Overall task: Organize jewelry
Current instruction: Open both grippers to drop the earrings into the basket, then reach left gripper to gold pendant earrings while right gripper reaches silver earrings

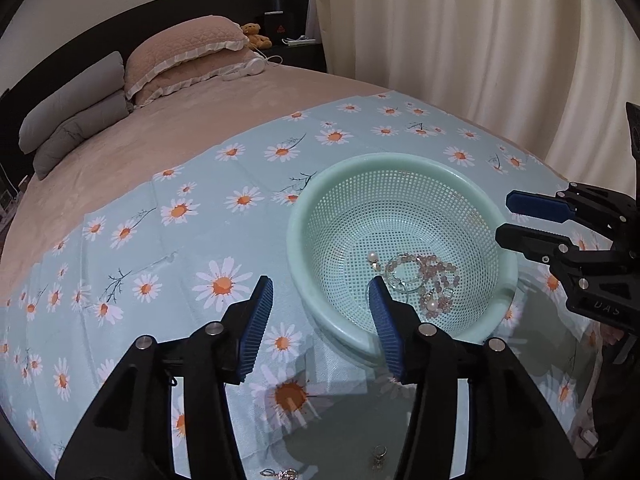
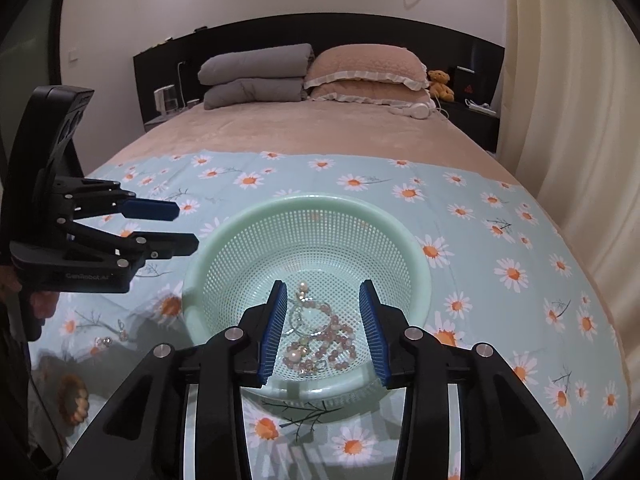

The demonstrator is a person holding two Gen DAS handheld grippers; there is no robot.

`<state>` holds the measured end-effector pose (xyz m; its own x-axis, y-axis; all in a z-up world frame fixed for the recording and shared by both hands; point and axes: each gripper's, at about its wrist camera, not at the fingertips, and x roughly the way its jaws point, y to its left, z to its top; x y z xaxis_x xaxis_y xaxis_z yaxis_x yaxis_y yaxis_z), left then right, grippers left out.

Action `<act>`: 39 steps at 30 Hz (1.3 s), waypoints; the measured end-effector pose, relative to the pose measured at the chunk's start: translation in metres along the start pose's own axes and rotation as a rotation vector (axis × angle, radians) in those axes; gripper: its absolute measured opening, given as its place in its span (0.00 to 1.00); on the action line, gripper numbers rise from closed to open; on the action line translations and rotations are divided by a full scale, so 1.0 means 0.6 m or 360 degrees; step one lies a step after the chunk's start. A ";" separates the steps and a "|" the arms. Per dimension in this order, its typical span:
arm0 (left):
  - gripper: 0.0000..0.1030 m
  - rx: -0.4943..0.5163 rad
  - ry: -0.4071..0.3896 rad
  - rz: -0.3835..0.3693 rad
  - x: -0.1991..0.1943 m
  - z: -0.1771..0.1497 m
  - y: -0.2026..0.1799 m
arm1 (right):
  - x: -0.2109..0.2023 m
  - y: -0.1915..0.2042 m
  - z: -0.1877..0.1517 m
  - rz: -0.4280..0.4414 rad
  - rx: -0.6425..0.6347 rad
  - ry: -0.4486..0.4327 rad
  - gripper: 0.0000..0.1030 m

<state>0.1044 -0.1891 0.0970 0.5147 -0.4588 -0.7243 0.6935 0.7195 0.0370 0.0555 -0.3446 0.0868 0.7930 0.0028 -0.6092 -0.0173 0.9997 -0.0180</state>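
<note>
Bedding fills both views: one bed (image 2: 280, 136) under a tan cover, with one daisy-print cloth (image 1: 224, 208) spread across its near end. On that cloth, toward its near right edge, sits one mint-green mesh basket (image 1: 400, 162). Jewelry (image 2: 320, 340) lies tangled in the basket's bottom: a pink beaded strand, what looks like a thin clear ring, and at least two pearl pieces; the exact count in the heap is hard to tell.

Two grippers are in play. The right gripper (image 2: 324, 328) hovers over the basket's near rim, jaws spread apart and holding nothing, with the heap showing between its fingers. The left gripper (image 1: 320, 320) hangs over the cloth just left of the basket, likewise spread and empty.

Smallest are the loose pieces outside the basket, on the cloth near its near left edge: about two in the left wrist view, one ring-like item (image 1: 379, 454) and one chain-like item (image 1: 282, 474). The right wrist view shows two or three small pieces there, probably the same ones.

Judging by this, gathering is well along, with a drop into the basket apparently just finished. Next would be taking the left gripper down to a loose piece, which calls for a fine pinch flat against soft cloth, without snagging the fabric.
</note>
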 end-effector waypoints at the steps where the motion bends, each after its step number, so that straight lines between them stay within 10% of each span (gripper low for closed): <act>1: 0.50 -0.0009 -0.0005 0.0013 -0.008 -0.004 0.007 | -0.002 0.000 -0.001 0.0007 0.0002 -0.0002 0.35; 15: 0.50 -0.0112 0.0121 0.0142 -0.056 -0.129 0.059 | -0.033 0.115 -0.028 0.0193 -0.0194 0.0036 0.35; 39: 0.45 -0.0205 0.0324 -0.0044 0.018 -0.241 0.051 | 0.090 0.242 -0.140 0.0460 -0.0284 0.0429 0.35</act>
<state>0.0584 -0.0967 -0.0089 0.3754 -0.3739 -0.8481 0.6292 0.7747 -0.0630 0.0447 -0.2013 -0.0153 0.5532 0.2516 -0.7942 -0.3388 0.9389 0.0615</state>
